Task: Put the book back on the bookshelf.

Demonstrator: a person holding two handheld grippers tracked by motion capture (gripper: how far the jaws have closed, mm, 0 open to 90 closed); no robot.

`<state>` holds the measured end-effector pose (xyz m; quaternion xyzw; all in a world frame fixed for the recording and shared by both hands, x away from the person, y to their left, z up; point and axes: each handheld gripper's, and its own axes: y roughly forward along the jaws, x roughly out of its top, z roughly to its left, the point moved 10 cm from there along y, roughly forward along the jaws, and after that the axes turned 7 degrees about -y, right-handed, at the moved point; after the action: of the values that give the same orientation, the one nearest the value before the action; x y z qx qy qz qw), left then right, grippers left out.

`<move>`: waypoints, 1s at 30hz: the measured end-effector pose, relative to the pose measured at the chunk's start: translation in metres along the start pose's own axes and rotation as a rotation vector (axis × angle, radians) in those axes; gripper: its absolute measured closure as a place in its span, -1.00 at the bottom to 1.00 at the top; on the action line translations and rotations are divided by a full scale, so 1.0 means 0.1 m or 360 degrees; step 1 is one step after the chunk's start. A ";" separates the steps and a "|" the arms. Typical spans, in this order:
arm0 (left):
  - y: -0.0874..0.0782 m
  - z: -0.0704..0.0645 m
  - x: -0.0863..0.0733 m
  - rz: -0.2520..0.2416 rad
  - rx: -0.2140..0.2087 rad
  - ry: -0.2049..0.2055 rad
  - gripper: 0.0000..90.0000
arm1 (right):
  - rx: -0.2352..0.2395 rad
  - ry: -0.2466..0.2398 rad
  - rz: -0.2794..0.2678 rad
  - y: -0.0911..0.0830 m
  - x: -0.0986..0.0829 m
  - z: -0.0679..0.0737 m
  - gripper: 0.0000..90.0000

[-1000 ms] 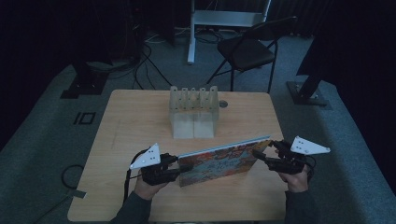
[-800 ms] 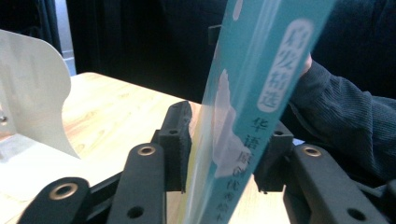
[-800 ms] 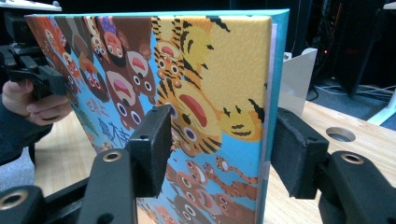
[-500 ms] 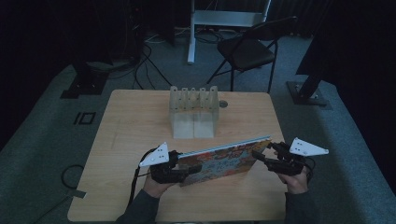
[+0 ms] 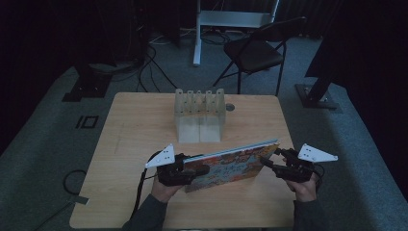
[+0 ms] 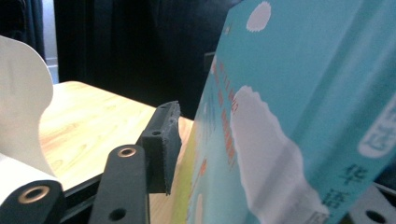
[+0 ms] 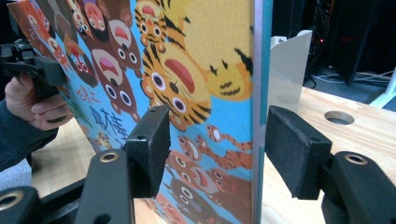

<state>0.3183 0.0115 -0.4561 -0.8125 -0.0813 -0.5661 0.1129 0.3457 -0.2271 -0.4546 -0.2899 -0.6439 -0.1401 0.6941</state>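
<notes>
A thin picture book with cartoon animals on its cover stands on its long edge, tilted, near the table's front. My left gripper is open around its left end. One black finger sits a small gap away from the teal cover. My right gripper is open around the right end. The book's edge stands between its pads, close to the right one and well clear of the left one.
A pale slotted rack stands behind the book at mid-table, with a round hole in the wooden table beside it. A folding chair and a stand are on the floor beyond the far edge.
My left gripper has moved right along the table, up to the book's left end. The book and the right gripper have hardly moved.
</notes>
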 end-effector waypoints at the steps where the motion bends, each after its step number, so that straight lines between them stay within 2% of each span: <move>1: 0.00 0.01 0.00 -0.0006 0.0004 0.0003 0.10 | 0.0001 0.0004 -0.0002 0.00 -0.01 0.00 -0.10; 5: 0.02 0.02 -0.01 0.0008 0.0038 0.0039 0.11 | 0.0001 0.0020 -0.0002 0.02 -0.03 0.00 -0.11; 17: 0.11 0.03 -0.04 -0.0028 0.0082 0.0069 -0.07 | 0.0003 0.0060 0.0002 0.04 -0.10 -0.01 -0.11; 22: 0.13 0.04 -0.04 -0.0042 0.0147 0.0113 -0.11 | -0.0002 0.0069 0.0008 0.04 -0.12 -0.01 -0.11; 30: 0.16 0.03 -0.07 -0.0021 0.0182 0.0168 -0.17 | -0.0006 0.0075 0.0005 0.05 -0.14 -0.01 -0.11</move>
<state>0.3226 -0.0027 -0.4649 -0.7733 -0.1129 -0.6032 0.1596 0.3480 -0.2261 -0.4693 -0.2889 -0.6266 -0.1470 0.7087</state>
